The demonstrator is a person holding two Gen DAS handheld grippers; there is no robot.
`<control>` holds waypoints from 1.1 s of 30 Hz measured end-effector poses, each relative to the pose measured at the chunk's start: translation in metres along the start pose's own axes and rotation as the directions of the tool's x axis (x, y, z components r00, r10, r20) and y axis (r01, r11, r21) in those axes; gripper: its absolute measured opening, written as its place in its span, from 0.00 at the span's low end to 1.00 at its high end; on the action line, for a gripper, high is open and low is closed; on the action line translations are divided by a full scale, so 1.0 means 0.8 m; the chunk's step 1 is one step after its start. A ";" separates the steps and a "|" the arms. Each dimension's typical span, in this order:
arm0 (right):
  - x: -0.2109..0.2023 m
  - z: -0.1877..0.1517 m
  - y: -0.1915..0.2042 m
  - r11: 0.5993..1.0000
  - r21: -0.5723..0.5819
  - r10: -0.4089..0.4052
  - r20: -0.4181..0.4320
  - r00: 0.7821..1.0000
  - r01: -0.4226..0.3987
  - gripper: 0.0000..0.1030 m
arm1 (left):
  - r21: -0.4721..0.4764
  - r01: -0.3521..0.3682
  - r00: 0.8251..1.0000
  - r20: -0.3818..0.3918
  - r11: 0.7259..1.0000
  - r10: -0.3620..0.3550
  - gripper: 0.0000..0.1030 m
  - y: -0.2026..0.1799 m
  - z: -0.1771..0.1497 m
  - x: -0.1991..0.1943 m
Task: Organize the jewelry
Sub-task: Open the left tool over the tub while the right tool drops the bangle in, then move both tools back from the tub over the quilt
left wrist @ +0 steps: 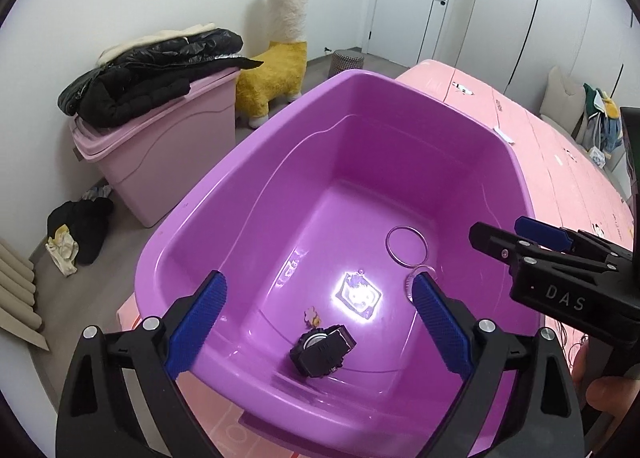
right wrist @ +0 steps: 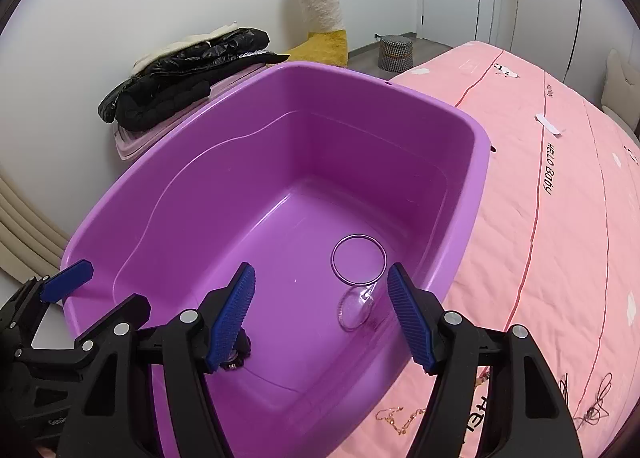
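A purple plastic tub [left wrist: 256,162] stands on the pink bed. Inside lie a black watch [left wrist: 322,351], a small flower charm [left wrist: 311,315], a thin ring bangle [left wrist: 407,245] and a clear bangle [left wrist: 416,278]. My left gripper [left wrist: 320,328] is open and empty above the tub's near end, over the watch. My right gripper [right wrist: 321,316] is open and empty above the tub [right wrist: 132,194]; the ring bangle [right wrist: 359,259] and the clear bangle [right wrist: 354,311] lie between its fingers. A gold chain [right wrist: 400,418] and a thin necklace [right wrist: 592,406] lie on the bedspread.
The pink bedspread [right wrist: 560,218] stretches to the right. A pink storage box [left wrist: 168,154] with black jackets [left wrist: 148,74] stands on the floor to the left, with a plush alpaca [left wrist: 280,58] and a small checked basket [left wrist: 347,60] behind. Clothes [left wrist: 76,234] lie on the floor.
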State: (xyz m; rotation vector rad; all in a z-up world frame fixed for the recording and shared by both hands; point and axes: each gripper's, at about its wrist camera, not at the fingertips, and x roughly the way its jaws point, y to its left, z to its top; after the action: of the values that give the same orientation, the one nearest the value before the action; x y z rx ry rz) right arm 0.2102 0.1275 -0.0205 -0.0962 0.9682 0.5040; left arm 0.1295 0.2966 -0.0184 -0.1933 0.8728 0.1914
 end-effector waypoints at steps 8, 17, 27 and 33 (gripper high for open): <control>-0.015 -0.006 0.000 1.000 0.004 0.004 0.015 1.000 -0.004 0.64 | -0.004 -0.003 1.000 0.004 1.000 0.003 0.89 -0.001 -0.004 -0.011; -0.039 -0.016 -0.004 1.000 0.014 0.010 0.036 0.999 -0.011 0.64 | 0.002 -0.020 1.000 0.023 1.000 0.020 0.89 -0.005 -0.012 -0.033; -0.090 -0.051 -0.021 0.999 0.039 0.026 0.083 0.996 -0.029 0.64 | 0.027 -0.030 0.999 0.032 0.999 0.029 0.89 -0.024 -0.033 -0.064; -0.139 -0.102 -0.061 0.997 0.081 -0.011 0.123 0.992 0.001 0.64 | 0.063 0.008 0.999 0.033 0.998 -0.010 0.90 -0.054 -0.053 -0.085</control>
State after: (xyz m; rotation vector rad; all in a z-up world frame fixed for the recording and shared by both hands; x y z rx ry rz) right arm 0.1184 0.0190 0.0155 0.0054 0.8657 0.4596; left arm 0.0663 0.2386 0.0112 -0.1354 0.8439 0.1584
